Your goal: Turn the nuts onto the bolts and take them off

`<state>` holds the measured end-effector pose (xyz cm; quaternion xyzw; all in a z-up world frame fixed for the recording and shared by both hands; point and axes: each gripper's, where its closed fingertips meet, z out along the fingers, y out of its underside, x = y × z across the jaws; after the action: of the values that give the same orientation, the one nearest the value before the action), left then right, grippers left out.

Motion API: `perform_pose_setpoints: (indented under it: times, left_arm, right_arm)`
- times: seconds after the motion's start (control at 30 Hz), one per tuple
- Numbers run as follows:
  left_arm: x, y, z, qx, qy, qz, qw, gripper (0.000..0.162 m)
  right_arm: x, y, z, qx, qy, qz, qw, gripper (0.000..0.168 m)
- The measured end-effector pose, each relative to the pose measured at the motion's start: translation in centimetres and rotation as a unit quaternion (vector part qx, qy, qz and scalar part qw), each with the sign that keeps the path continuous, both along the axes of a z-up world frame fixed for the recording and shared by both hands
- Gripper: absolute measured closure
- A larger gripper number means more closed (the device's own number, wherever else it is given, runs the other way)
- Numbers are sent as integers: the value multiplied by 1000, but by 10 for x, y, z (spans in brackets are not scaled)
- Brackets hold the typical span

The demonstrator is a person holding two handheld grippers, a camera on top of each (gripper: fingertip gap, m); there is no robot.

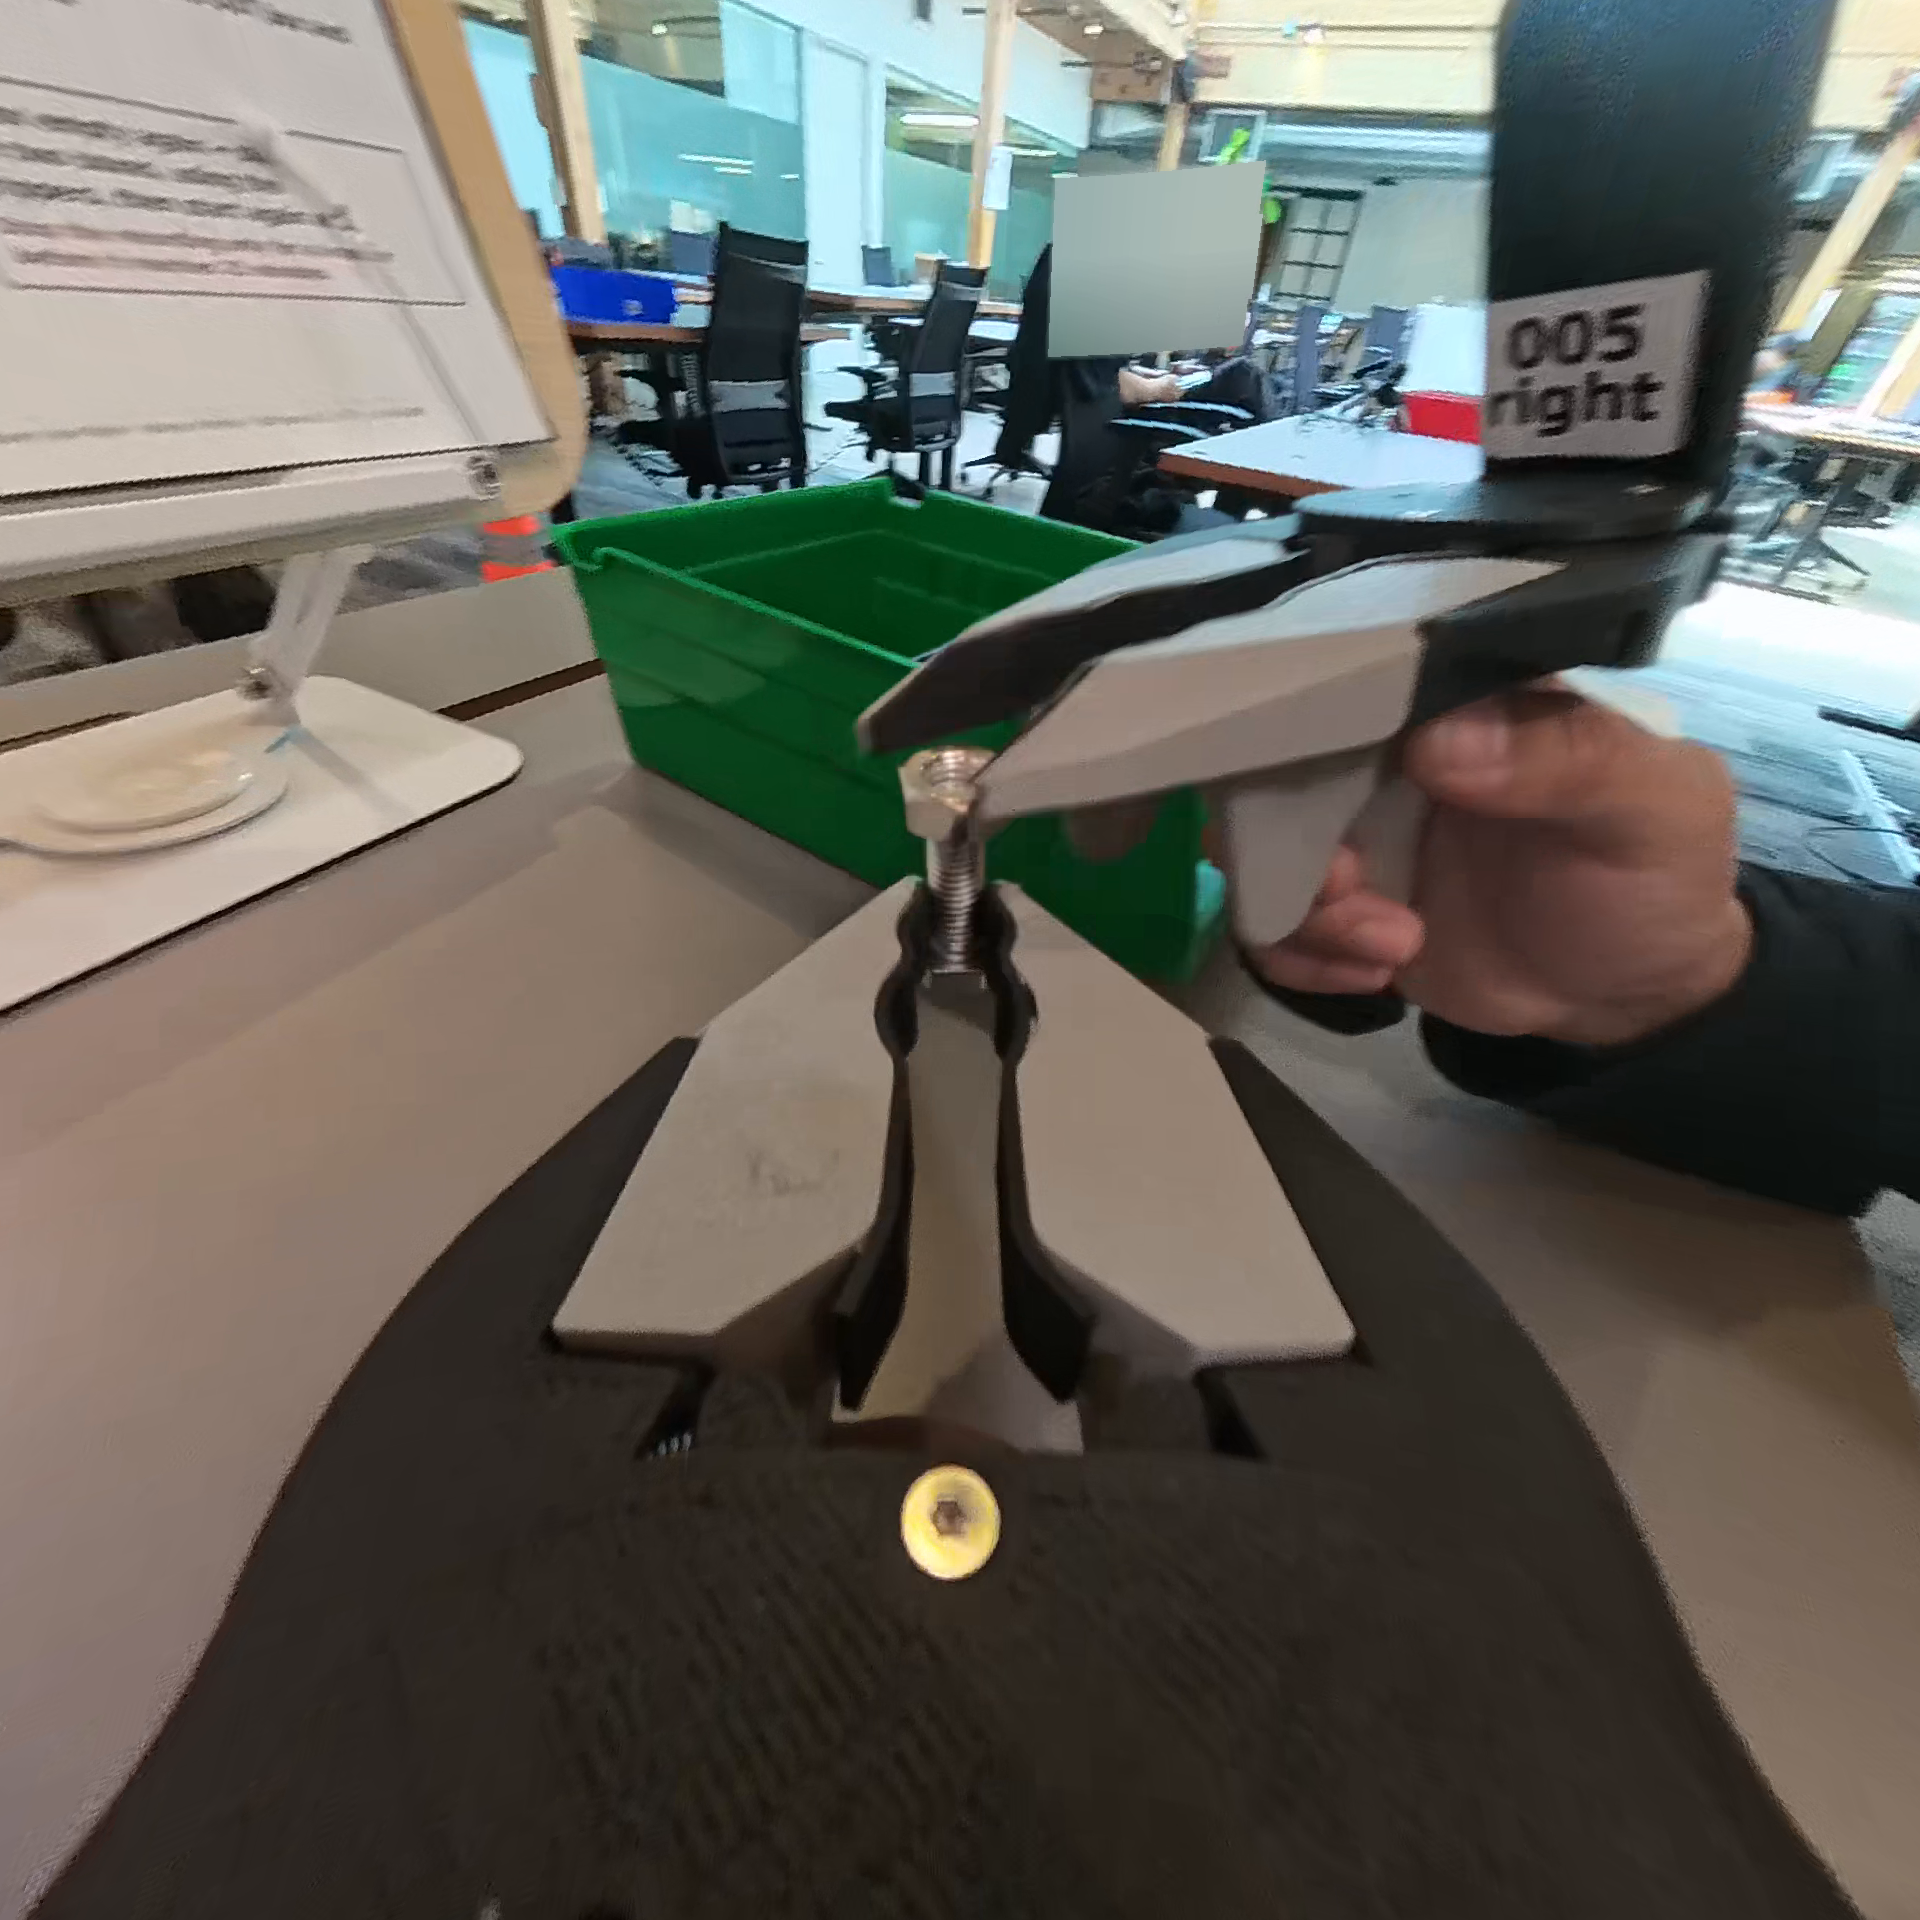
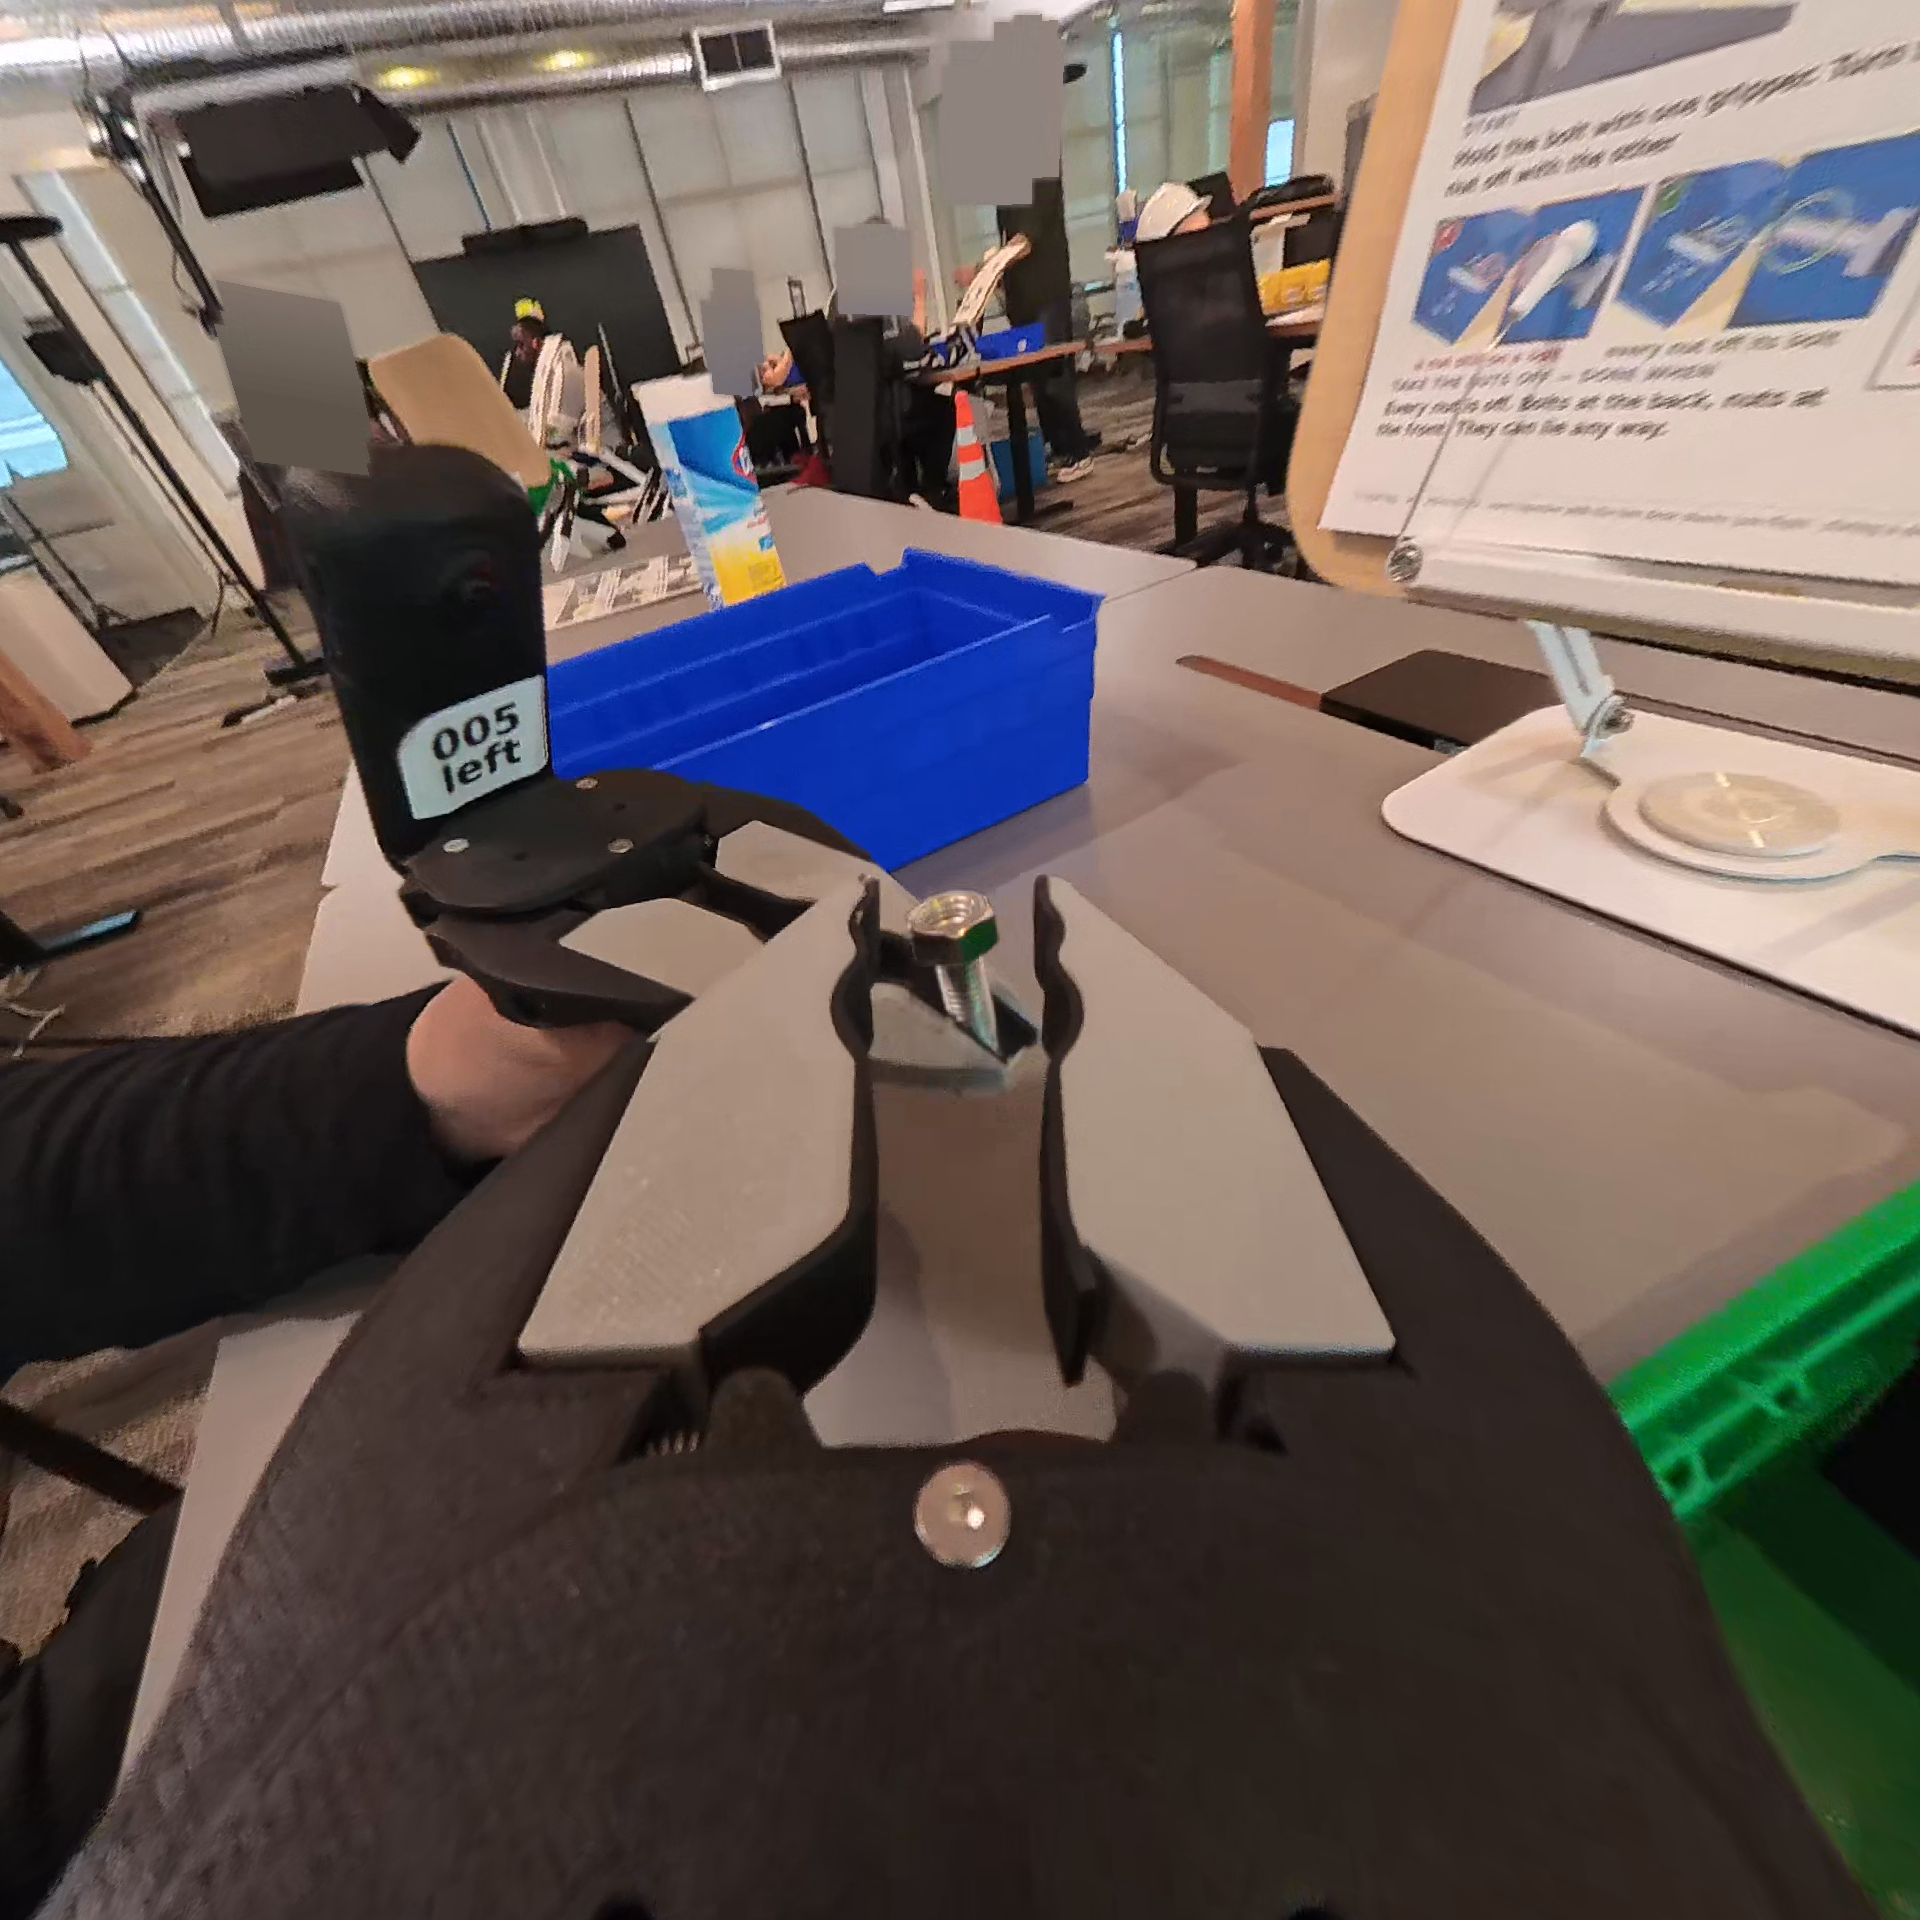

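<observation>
Left wrist view: left gripper (image 1: 954,940) jaws clamped on the head end of a silver threaded steel bolt (image 1: 950,914), upright over the grey worktop (image 1: 312,1039). Silver hex nut (image 1: 940,795) sits at the bolt's top. Right gripper (image 1: 940,750) jaws slightly parted around the nut. Green plastic bin (image 1: 831,644) behind; contents not visible.

Right wrist view: right jaws apart, flanking the nut. Blue plastic bin (image 2: 862,717) beyond; interior looks bare.

Both grippers: grey wedge fingers (image 1: 790,1143), black printed bodies, one centre screw (image 1: 950,1522) each, white labels (image 2: 473,745). Black sleeves (image 2: 197,1174).
</observation>
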<state>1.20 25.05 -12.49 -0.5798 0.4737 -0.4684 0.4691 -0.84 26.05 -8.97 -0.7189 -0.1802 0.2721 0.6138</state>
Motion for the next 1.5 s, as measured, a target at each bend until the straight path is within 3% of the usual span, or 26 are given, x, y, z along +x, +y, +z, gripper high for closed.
perform_pose_setpoints:
  times: [0.17,0.43,0.63,0.8,0.9,1.27,1.5]
  left_arm:
    - [-3,9,-2,-15,0,16,1000,156]
    - [8,-20,-2,53,11,-28,998,156]
    - [1,2,-4,7,8,8,1000,156]
    - [3,-6,-1,14,1,-10,1000,156]
    - [9,-24,-5,28,12,-49,998,156]
    - [-2,5,-3,6,10,14,1000,156]
    - [7,-17,-4,30,11,-28,999,156]
  right_arm:
    - [4,-1,3,1,10,3,1000,149]
    - [-18,-2,-14,-13,-32,24,999,144]
    - [6,-1,7,17,-11,-17,1000,146]
    - [-7,-1,-9,-17,-17,17,1000,150]
    - [-24,-3,-20,-27,-23,44,998,135]
    - [3,0,-1,-1,-12,1,1000,148]
    - [-19,-2,-16,-6,-41,29,999,141]
